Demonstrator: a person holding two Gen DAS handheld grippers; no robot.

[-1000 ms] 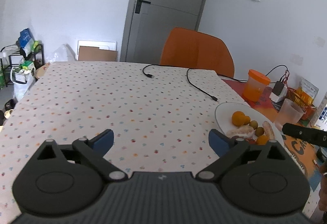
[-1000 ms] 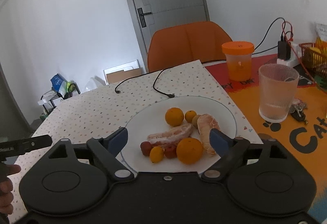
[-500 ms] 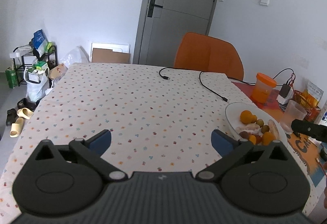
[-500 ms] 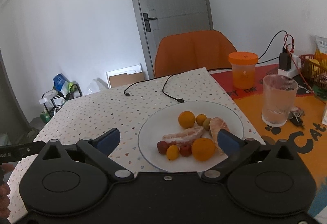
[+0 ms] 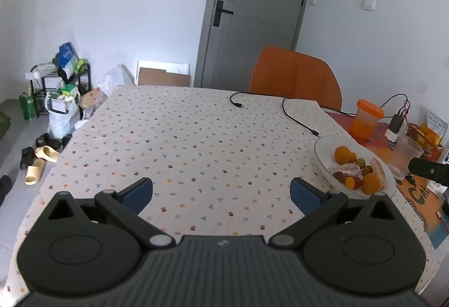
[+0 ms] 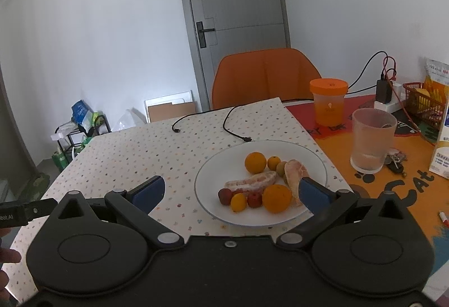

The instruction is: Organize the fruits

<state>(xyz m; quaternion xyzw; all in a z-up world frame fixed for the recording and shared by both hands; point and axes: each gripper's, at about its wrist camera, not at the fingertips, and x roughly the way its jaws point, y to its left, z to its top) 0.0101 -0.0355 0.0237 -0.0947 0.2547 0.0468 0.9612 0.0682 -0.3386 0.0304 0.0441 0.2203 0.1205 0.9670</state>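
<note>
A white plate [image 6: 207,175] on the dotted tablecloth holds oranges [image 6: 276,198], small orange, green and red fruits and two peeled pomelo segments [image 6: 252,181]. My right gripper [image 6: 230,192] is open and empty, held above the near edge of the plate. My left gripper [image 5: 221,192] is open and empty over the bare tablecloth, left of the plate [image 5: 322,155].
A black cable [image 6: 233,124] lies behind the plate. An orange-lidded cup [image 6: 328,105], a ribbed glass [image 6: 370,138], keys [image 6: 395,159], a carton and a red basket [image 6: 423,102] stand on the orange mat at the right. An orange chair [image 6: 263,80] is at the far side.
Both grippers have pulled back and risen, so the table and plate look smaller and farther. Both stay open and empty.
</note>
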